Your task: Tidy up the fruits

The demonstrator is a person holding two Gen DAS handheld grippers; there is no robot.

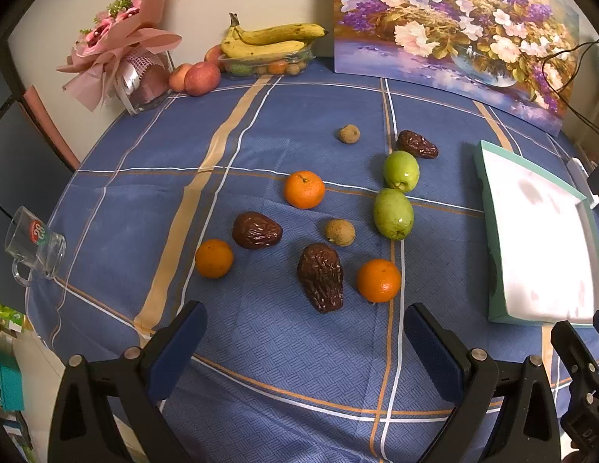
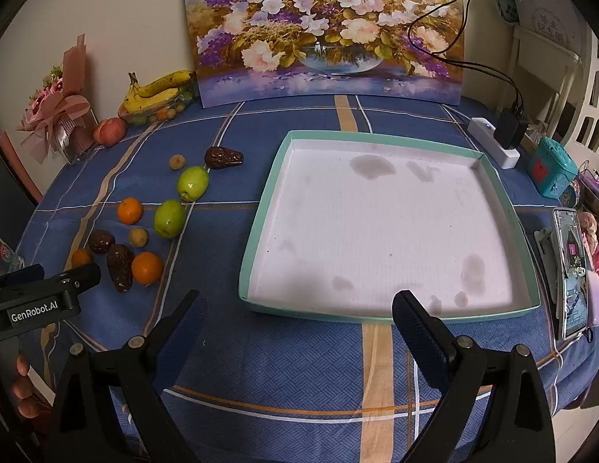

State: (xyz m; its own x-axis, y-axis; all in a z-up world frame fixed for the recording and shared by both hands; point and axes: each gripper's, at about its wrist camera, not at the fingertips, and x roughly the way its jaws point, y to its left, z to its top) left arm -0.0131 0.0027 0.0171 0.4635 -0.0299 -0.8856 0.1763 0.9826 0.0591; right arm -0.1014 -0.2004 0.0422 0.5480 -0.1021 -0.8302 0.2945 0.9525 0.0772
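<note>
Writing: "GenRobot.AI" is read on the left gripper point(image 2: 44, 289).
Fruits: oranges point(image 1: 303, 189), green apples point(image 1: 393, 213) and dates point(image 1: 321, 276) are scattered left of the tray point(image 2: 261, 223).
Grippers: left gripper and right gripper point(image 2: 295, 316) are both held agape, nothing between the fingers.

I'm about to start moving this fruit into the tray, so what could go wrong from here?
1. The oranges, such as the nearest one, are round and could roll off the blue tablecloth if nudged by the open left hand-held gripper.
2. The near wrinkled brown fruit lies close beside that orange; closing on one may knock the other.
3. The tray has a raised rim; a low carry could catch it.
</note>
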